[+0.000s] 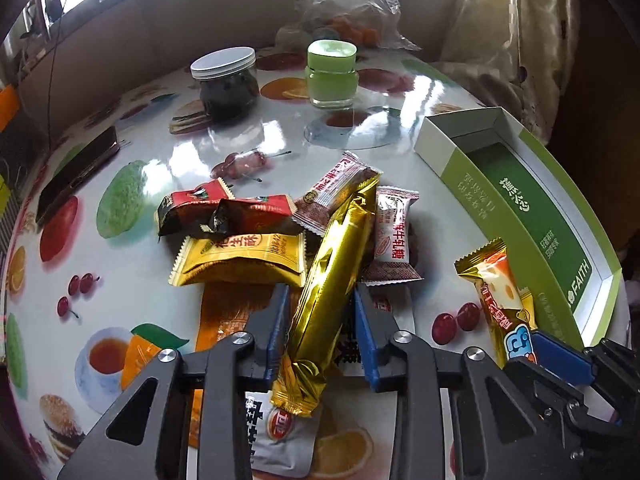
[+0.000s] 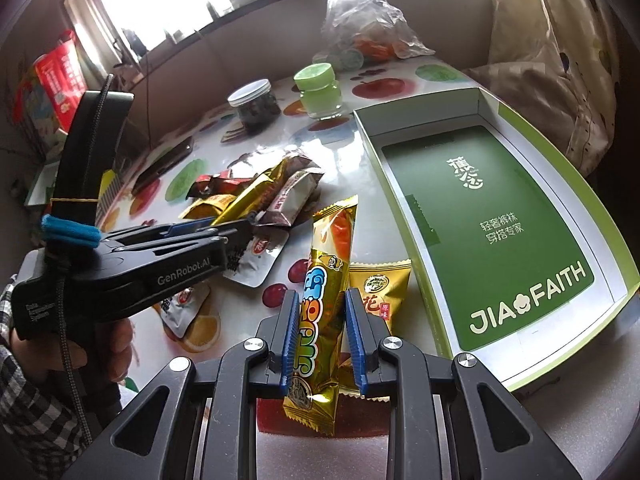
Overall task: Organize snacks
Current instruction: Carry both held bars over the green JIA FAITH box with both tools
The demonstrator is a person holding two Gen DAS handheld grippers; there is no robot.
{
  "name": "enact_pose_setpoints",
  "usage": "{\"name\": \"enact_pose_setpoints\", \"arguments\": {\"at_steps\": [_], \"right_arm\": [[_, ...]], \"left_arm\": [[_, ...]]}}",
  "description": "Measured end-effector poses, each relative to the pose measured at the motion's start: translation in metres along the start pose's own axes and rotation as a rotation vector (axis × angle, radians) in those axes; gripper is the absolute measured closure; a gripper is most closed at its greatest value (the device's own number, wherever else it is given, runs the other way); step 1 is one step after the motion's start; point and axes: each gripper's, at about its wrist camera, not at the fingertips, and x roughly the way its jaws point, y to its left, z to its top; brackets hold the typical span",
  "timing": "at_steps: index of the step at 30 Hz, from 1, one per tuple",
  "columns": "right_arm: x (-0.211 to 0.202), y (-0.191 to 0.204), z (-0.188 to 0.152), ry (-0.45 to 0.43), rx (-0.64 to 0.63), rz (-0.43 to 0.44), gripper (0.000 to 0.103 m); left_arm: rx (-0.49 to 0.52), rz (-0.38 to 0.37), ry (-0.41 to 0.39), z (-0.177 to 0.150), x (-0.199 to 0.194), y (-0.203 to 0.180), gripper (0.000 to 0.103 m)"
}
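Observation:
My left gripper points down into a pile of snack packets on the fruit-print table, its blue fingers closed against the sides of a long plain gold bar. That bar leans on a yellow packet and brown-and-white candies. Red packets lie behind. My right gripper is shut on a gold bar with blue and orange lettering, held upright just left of the open green-and-white box, whose floor is bare. The left gripper also shows in the right wrist view.
At the back stand a dark jar with a white lid, a green jar and a plastic bag. A phone lies at the left. White packets and a yellow packet lie near the box. A hand holds the left gripper.

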Motion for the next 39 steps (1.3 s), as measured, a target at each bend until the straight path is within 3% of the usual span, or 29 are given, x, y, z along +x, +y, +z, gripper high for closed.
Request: {"name": "enact_pose_setpoints", "arguments": {"at_steps": [9,25,39], "right_arm": [[-0.006,0.0,-0.001,-0.015,0.001,-0.001,0.081],[-0.028,0.003,-0.004,-0.06,-0.006,0.002,0.081],[-0.059,-0.01,0.001,-0.13,0.004,-0.031,0.081]], "left_arm": [[-0.017,-0.018,-0.023,-0.004,-0.013,0.0,0.078],[-0.044,-0.055,-0.054,-0.025,-0.042,-0.007,0.079],[-0.051,-0.103,-0.12,-0.021,-0.072,-0.026,0.079]]}}
